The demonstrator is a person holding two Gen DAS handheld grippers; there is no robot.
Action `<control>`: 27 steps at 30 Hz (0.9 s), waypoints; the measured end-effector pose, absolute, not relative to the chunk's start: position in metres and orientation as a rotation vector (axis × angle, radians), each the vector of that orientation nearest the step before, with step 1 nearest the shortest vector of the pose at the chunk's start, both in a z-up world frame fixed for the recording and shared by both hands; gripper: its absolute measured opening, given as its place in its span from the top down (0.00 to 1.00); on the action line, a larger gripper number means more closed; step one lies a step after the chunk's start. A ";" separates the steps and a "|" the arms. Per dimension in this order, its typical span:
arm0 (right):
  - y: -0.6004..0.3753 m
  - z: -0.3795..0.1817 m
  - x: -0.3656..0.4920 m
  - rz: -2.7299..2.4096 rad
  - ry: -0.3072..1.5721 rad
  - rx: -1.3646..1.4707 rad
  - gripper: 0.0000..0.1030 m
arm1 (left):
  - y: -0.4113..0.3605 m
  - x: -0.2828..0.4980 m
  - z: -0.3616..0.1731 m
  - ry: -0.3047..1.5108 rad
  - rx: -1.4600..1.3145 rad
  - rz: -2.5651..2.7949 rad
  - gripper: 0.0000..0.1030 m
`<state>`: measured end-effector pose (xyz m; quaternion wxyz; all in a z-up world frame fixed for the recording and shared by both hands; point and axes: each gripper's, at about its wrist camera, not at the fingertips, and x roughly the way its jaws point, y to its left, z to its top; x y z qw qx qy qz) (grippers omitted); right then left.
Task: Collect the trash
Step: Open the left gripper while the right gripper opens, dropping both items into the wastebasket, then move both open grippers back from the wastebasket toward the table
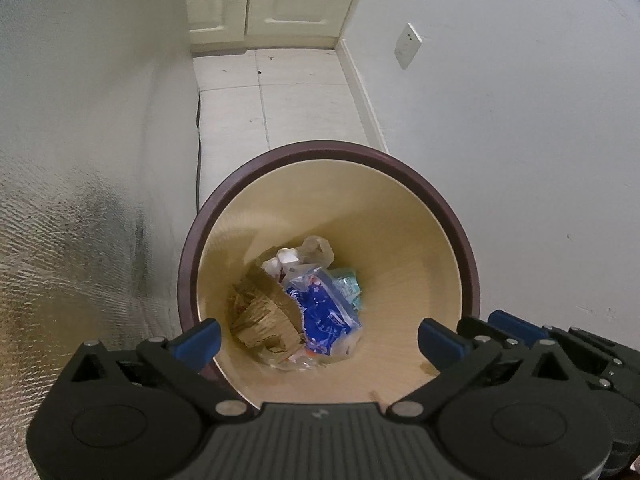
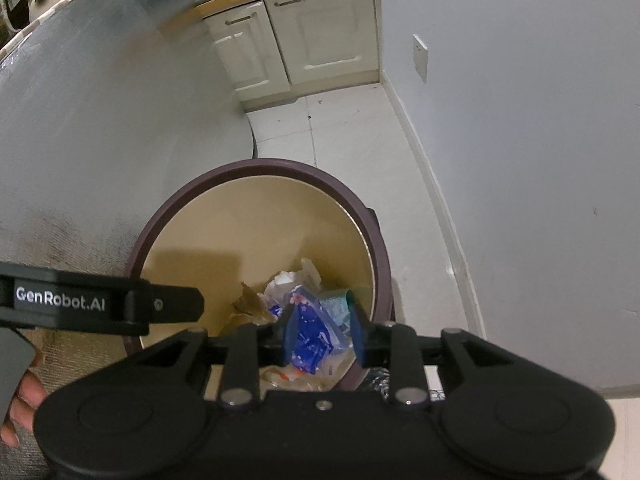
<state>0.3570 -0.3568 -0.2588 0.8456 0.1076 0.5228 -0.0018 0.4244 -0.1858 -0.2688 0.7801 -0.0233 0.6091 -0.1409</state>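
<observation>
blue wrapper [image 2: 310,340] half hidden behind right gripper [image 2: 323,338], inside bin [image 2: 256,170].

Legible text, one item: "GenRobot.AI", white lettering on the black side of the left gripper [image 2: 102,300], seen in the right wrist view. Blue wrapper [image 1: 326,320] in the bin [image 1: 192,248]: pale printed characters, not readable in either view. Teal packet [image 1: 347,286]: print too small to read.
</observation>
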 end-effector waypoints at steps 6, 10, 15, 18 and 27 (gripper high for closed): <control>-0.360 -0.258 0.352 -0.002 1.104 0.218 0.65 | -0.184 0.420 -0.268 1.316 -0.037 -0.294 0.00; -0.363 -0.255 0.348 -0.011 1.106 0.207 0.59 | -0.183 0.415 -0.266 1.294 -0.017 -0.298 0.00; -0.368 -0.250 0.339 -0.018 1.099 0.200 0.46 | -0.178 0.406 -0.259 1.269 0.014 -0.286 0.00; -0.370 -0.246 0.333 -0.033 1.096 0.184 0.43 | -0.174 0.399 -0.254 1.249 0.026 -0.274 0.00; -0.380 -0.228 0.309 -0.064 1.042 0.192 0.12 | -0.168 0.376 -0.235 1.184 0.061 -0.241 0.00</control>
